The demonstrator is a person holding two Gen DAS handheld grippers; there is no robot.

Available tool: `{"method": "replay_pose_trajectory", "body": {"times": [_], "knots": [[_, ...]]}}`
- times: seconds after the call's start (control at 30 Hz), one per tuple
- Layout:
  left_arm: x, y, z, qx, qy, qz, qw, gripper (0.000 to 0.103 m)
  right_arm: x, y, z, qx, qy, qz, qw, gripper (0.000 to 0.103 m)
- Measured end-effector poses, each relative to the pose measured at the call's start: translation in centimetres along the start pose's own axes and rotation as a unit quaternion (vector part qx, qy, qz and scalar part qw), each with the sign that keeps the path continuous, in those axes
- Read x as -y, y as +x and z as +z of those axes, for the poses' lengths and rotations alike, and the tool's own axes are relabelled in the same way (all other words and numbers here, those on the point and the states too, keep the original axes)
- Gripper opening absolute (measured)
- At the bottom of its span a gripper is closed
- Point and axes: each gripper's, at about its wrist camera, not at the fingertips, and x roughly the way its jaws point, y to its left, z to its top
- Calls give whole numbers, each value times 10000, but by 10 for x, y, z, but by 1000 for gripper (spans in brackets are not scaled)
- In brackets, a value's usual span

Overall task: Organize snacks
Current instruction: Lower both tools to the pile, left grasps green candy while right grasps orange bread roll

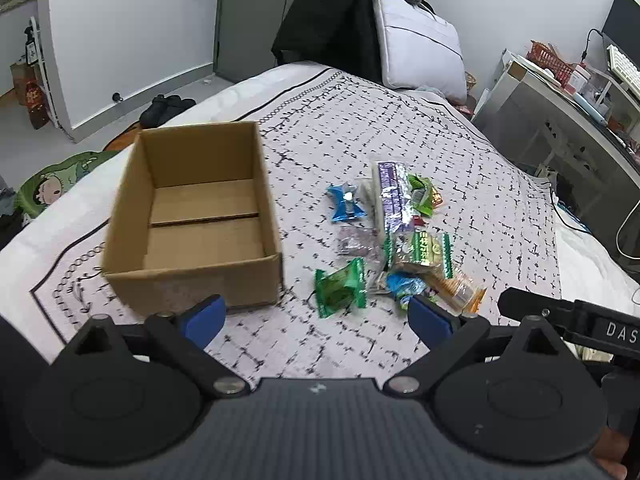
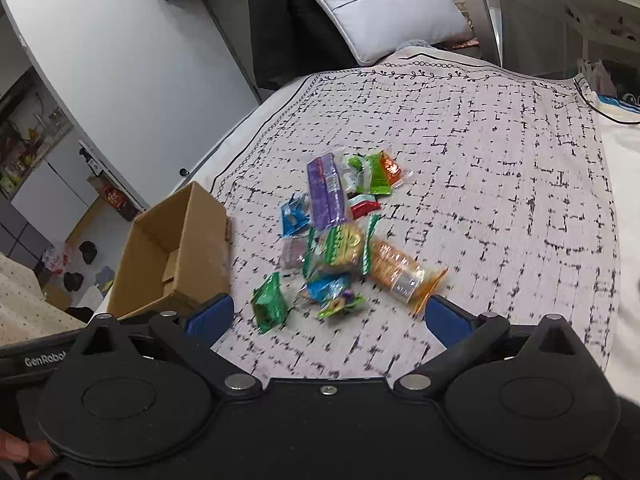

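Note:
An empty brown cardboard box (image 1: 192, 216) (image 2: 176, 256) stands open on a patterned bedspread (image 1: 460, 148). To its right lies a pile of several wrapped snacks: a small green packet (image 1: 340, 290) (image 2: 270, 308), a blue packet (image 1: 346, 204) (image 2: 294, 220), a long purple packet (image 1: 394, 196) (image 2: 326, 196), a green biscuit pack (image 1: 420, 252) (image 2: 340, 248) and an orange cracker pack (image 1: 460, 290) (image 2: 404, 276). My left gripper (image 1: 318, 320) hangs open over the bedspread in front of the box and pile, nothing between its blue pads. My right gripper (image 2: 330, 318) is open too, just short of the pile.
A white pillow (image 1: 420, 44) (image 2: 384, 8) and dark clothing (image 1: 332, 20) lie at the head of the bed. A white desk (image 1: 560, 120) crowded with items stands to the right. Shoes (image 1: 168, 108) are on the floor left of the bed.

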Motion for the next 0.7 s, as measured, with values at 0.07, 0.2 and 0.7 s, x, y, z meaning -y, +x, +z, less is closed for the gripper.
{"method": "replay_pose_trajectory", "body": {"times": [0.07, 0.2, 0.7], "knots": [[4, 8, 2, -52, -42, -32, 10000, 94, 6, 6, 6, -24, 37, -4, 10000, 103], [15, 27, 4, -184, -56, -30, 9998, 86, 20, 21, 16, -116, 115, -100, 9998, 101], [43, 99, 7, -717, -282, 202, 9968, 59, 57, 88, 28, -801, 440, 298, 9954, 85]]}}
